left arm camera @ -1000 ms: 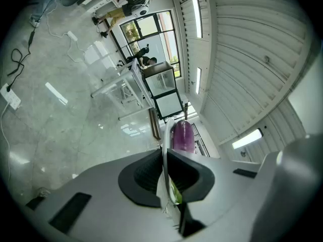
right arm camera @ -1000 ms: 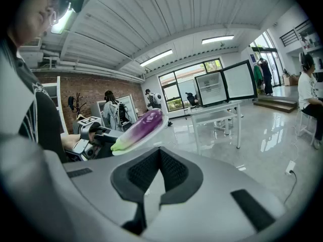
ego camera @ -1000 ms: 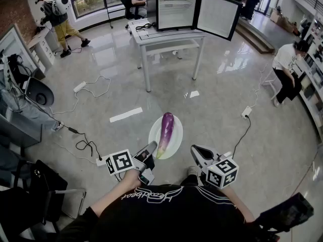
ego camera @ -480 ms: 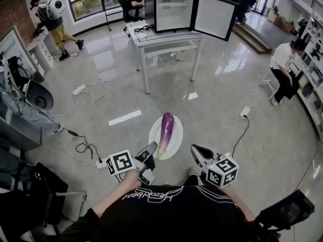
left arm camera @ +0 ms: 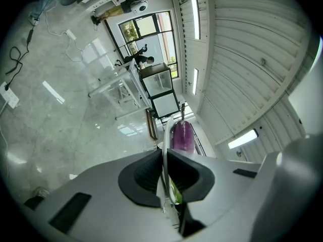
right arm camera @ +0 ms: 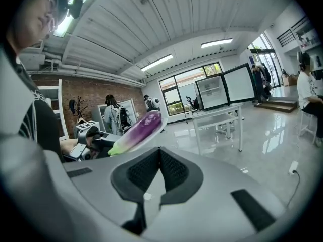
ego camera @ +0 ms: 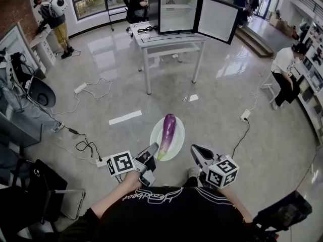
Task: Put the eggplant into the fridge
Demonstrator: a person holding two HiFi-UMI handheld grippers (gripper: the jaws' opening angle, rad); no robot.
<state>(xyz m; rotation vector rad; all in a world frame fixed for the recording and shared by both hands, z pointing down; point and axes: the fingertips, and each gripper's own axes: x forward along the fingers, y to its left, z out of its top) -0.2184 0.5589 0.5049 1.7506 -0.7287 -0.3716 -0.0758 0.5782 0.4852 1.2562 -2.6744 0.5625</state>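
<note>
A purple eggplant [ego camera: 168,132] with a green stem end lies on a white plate [ego camera: 177,141] carried above the floor. My left gripper [ego camera: 153,151] is shut on the plate's near rim; in the left gripper view the rim [left arm camera: 164,158] stands edge-on between the pads, with the eggplant [left arm camera: 182,135] beyond. My right gripper [ego camera: 197,152] hangs to the right of the plate, shut with nothing in it, its pads [right arm camera: 171,169] pressed together. The eggplant [right arm camera: 137,130] shows to the left in the right gripper view. The small black fridge [ego camera: 176,10] stands on a grey table [ego camera: 169,38] far ahead, door [ego camera: 218,19] swung open.
Cables and a power strip [ego camera: 81,88] trail over the glossy floor at left, another strip [ego camera: 246,115] at right. A person sits at the right [ego camera: 285,69]; others stand at the back left [ego camera: 53,14]. Desks and a black chair [ego camera: 45,190] line the left side.
The table and fridge have shifted slightly right and up in the head view. Both grippers and the plate with the eggplant keep the same pose.
</note>
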